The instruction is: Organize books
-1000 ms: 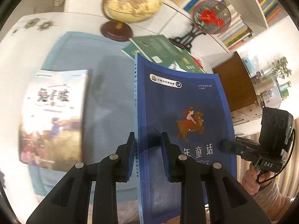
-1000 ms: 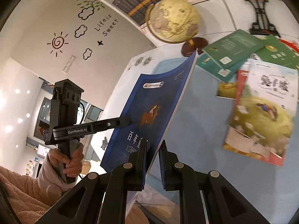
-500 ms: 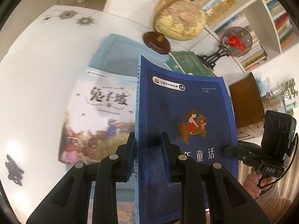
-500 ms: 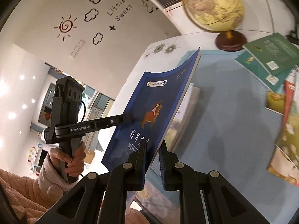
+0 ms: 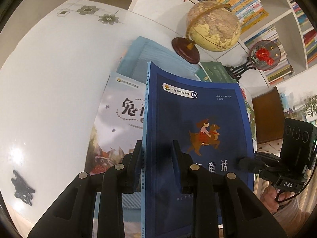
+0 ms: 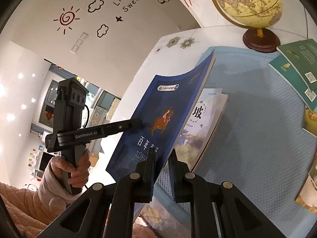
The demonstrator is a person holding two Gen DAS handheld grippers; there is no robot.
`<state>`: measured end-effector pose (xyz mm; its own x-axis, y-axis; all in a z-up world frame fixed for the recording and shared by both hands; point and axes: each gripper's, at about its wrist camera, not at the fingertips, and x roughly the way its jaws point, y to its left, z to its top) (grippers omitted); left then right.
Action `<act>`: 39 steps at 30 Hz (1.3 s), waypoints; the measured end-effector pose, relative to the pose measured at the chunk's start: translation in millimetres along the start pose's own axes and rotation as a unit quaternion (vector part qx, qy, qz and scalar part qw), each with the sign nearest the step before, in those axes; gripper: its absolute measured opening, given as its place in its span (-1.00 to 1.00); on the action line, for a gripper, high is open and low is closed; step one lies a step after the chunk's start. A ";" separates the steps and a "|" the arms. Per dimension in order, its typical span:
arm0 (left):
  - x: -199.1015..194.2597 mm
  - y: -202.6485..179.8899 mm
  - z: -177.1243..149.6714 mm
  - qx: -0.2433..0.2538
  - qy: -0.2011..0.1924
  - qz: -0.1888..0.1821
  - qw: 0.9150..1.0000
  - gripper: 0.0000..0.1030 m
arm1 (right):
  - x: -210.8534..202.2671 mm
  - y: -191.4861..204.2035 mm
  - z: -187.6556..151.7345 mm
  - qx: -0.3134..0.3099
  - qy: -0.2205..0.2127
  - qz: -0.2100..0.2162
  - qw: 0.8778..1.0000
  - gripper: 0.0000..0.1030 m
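We hold a dark blue book point(image 5: 198, 130) off the table point(image 5: 49, 79) between both tools. Our left gripper point(image 5: 156, 158) is clamped on the spine edge, and our right gripper point(image 6: 161, 164) is pinched shut on the opposite edge (its tip also shows at the cover's right side in the left view). The book is tilted, directly above a pale illustrated book point(image 5: 116, 123) that lies flat on a blue mat point(image 6: 257, 119). Green books point(image 6: 297, 67) lie farther along the mat, near a globe point(image 5: 214, 25) on a wooden base. Filled bookshelves point(image 5: 277, 29) stand behind the table.
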<state>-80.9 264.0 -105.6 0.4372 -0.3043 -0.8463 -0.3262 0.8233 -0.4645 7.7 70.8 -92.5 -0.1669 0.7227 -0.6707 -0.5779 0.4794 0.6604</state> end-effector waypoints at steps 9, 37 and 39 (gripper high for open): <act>19.5 17.2 14.4 -0.005 0.016 -0.002 1.000 -0.54 | 24.6 -16.6 10.4 0.024 0.016 -0.006 1.000 -0.75; 68.7 73.9 33.8 -0.043 0.060 0.035 0.997 -0.48 | 109.3 -67.2 3.1 0.113 0.072 -0.042 0.990 -0.69; 68.9 72.5 33.1 -0.043 0.063 0.039 0.996 -0.44 | 108.0 -68.0 0.6 0.116 0.075 -0.041 0.990 -0.69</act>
<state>-46.7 318.6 -189.0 0.3013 -0.3028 -0.9042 -0.4281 0.8044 -0.4120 29.5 116.6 -209.7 -0.2532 0.6032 -0.7564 -0.3976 0.6479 0.6497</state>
